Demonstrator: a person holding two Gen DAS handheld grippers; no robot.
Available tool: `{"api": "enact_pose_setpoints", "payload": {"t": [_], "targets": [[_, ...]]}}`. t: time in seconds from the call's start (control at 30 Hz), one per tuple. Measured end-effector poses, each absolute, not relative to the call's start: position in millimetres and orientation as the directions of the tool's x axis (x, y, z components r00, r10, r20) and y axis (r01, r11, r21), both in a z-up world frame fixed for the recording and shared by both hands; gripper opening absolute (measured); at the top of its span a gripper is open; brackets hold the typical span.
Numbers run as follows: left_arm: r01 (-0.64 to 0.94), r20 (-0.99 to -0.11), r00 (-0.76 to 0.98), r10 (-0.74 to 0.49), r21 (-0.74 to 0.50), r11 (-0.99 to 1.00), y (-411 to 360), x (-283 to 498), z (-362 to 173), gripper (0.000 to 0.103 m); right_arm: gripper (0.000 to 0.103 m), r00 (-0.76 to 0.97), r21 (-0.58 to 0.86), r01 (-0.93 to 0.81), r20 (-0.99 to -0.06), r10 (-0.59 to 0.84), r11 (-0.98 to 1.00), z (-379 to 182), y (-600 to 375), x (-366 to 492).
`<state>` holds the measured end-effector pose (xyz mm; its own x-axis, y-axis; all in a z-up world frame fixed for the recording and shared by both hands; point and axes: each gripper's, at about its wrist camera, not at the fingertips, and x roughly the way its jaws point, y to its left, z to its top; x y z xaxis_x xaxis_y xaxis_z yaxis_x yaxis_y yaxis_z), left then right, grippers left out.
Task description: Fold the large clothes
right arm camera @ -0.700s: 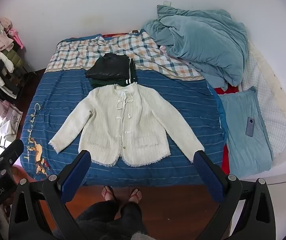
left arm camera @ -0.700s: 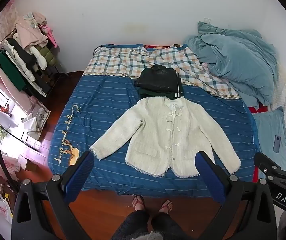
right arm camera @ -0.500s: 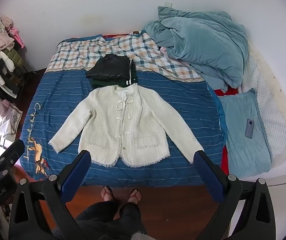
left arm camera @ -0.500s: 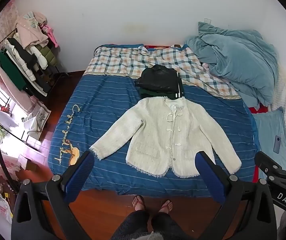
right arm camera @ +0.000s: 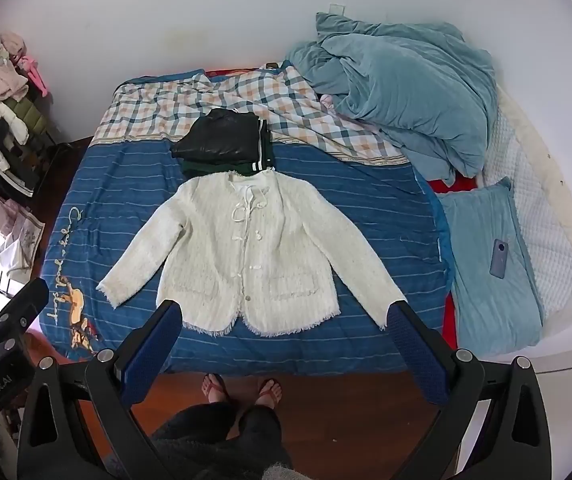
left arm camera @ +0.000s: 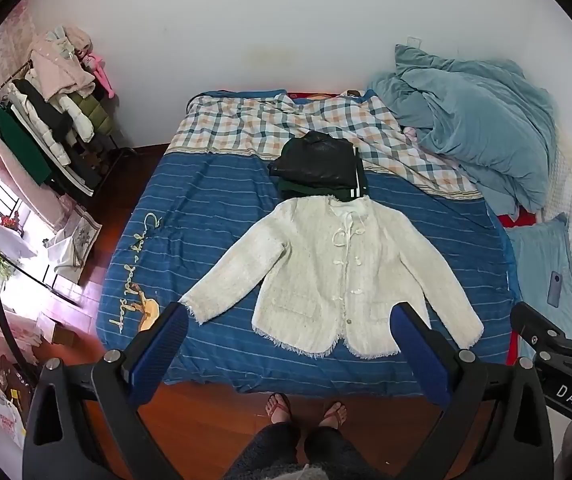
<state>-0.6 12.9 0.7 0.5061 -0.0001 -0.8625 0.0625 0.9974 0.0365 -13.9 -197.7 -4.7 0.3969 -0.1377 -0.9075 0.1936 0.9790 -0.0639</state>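
A cream tweed jacket lies flat, front up, sleeves spread, on the blue striped bedspread; it also shows in the right wrist view. My left gripper is open and empty, held above the bed's near edge. My right gripper is open and empty, also high above the near edge. A folded dark pile sits just beyond the jacket's collar.
A heap of light-blue bedding lies at the bed's far right. A phone rests on a blue pillow. A clothes rack stands at the left. My feet are on the wooden floor before the bed.
Both grippers have drifted very slightly; the jacket has not moved and both stay open.
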Motion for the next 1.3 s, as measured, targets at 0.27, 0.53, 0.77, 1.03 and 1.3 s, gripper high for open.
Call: {"api": "enact_pose_setpoints", "payload": {"t": [0.27,0.53,0.77,1.03,1.3], "targets": [[0.069,-0.863,0.506,0.007,0.049,0.996,2.2,11.8,5.0,0.103,0.103,0.395,-0.068,0.196,-0.908,-0.142,0.978,-1.0,-199.4,-7.0],[0.070,-0.869,0.495,0.020,0.063,0.996,-0.6,14.7,-1.4,0.103,0.103,0.390,-0.071,0.187,-0.910,-0.140,0.980,2.6,-203.3,1.9],[0.071,-0.864,0.503,0.021,0.065,0.995,0.0,11.8,-3.2,0.103,0.103,0.391,-0.075,0.183,-0.910,-0.142,0.980,-0.5,-201.8,3.7],[0.070,-0.860,0.509,0.026,0.071,0.995,-0.8,12.6,-2.7,0.103,0.103,0.394,-0.079,0.182,-0.907,-0.146,0.980,-0.7,-202.8,6.5],[0.069,-0.860,0.509,0.026,0.071,0.995,-0.9,13.6,-1.8,0.103,0.103,0.394,-0.081,0.180,-0.907,-0.147,0.980,1.7,-203.8,8.6]]}}
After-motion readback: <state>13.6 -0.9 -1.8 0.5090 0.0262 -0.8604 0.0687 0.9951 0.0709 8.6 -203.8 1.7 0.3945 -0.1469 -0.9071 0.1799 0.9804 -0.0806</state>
